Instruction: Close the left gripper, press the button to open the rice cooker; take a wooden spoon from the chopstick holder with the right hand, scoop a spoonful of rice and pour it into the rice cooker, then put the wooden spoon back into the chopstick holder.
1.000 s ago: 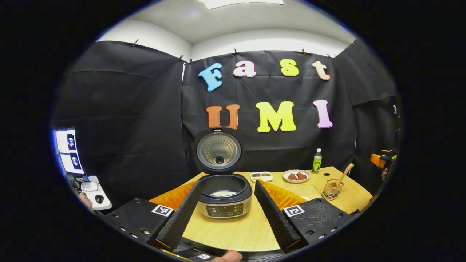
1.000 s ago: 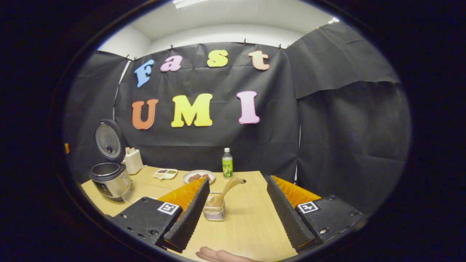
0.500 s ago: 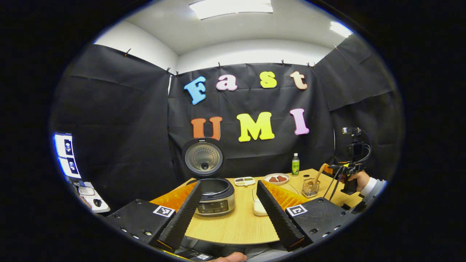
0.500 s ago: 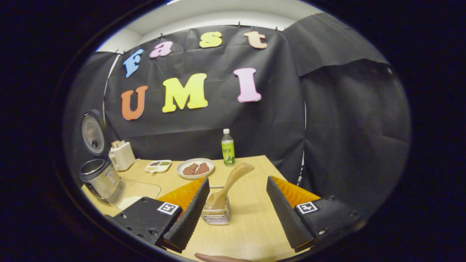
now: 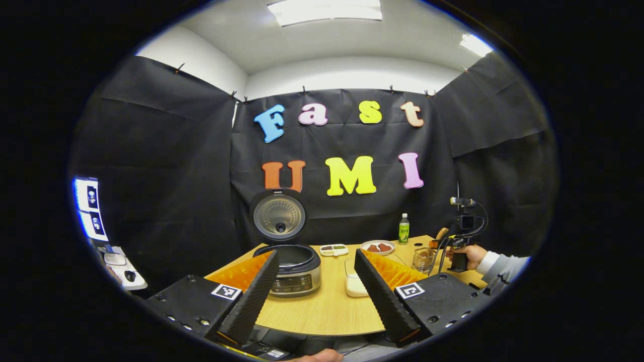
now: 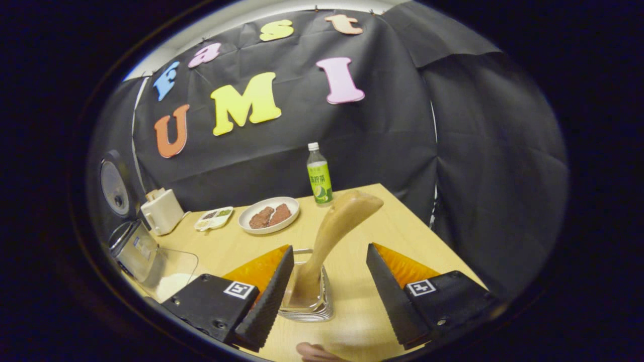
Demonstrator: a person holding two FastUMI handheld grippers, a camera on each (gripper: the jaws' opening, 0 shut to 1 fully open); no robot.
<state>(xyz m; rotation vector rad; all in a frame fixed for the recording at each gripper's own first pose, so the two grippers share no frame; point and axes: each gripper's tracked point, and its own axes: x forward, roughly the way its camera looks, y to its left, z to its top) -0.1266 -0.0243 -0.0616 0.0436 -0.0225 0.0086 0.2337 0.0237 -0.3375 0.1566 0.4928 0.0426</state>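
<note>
Right gripper [image 6: 329, 291] hangs spread wide just over the chopstick holder [image 6: 307, 301], bracketing the wooden spoon [image 6: 332, 231] that leans up out of it (presumably lining up a grasp), while the left gripper [image 5: 314, 291], also unclenched and empty, sits back from the lid-up rice cooker [image 5: 292, 266].

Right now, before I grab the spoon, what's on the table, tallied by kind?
Rice cooker: 1
Wooden spoon: 1
Chopstick holder: 1
Bottle: 1
Plate: 1
Small divided dish: 1
Clear container of rice: 1
Cream box: 1
Total: 8
</note>
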